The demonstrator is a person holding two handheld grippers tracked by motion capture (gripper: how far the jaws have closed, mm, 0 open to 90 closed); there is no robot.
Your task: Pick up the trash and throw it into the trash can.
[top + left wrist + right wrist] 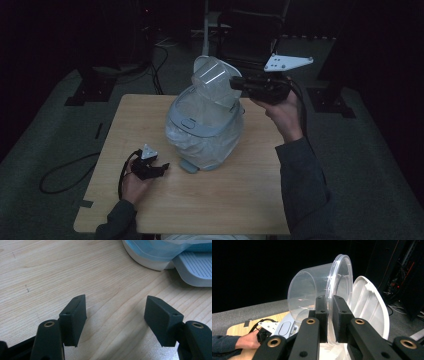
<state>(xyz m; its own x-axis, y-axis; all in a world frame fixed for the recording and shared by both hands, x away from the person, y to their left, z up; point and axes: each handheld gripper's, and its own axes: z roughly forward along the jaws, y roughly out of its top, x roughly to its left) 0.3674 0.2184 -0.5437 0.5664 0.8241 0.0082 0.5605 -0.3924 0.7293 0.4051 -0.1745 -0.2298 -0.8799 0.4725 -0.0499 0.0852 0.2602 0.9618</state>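
Holding a clear plastic container (pixel 214 80) tipped on its side above the open mouth of a pedal bin (pixel 202 131), with the right gripper (pixel 239 84) pinching the container's rim. In the right gripper view, jaws nearly closed on the thin rim of the clear plastic container (pixel 312 290), the container's open end turned toward the bin's raised white lid (pixel 368 307). Standing near the middle of the wooden bench (pixel 240 200), the bin lined with a translucent bag (pixel 200 145) bulging over its sides, the lid tilted back behind the container.

Resting low on the bench just beside the bin's front, the left gripper (pixel 159 167) pointing toward the foot pedal (pixel 188 166). In the left gripper view, jaws spread wide with nothing between them, left gripper (pixel 116 312) hovering close over bare wood, the grey ribbed foot pedal (pixel 197 268) ahead and to one side.

Judging by the pose: disposing of the container, or tipping out its contents, into the bin, with the container above the opening but not yet released. Calling next for lowering the container further into the bag-lined mouth and then parting the right jaws, keeping clear of the upright lid so as not to knock it shut.
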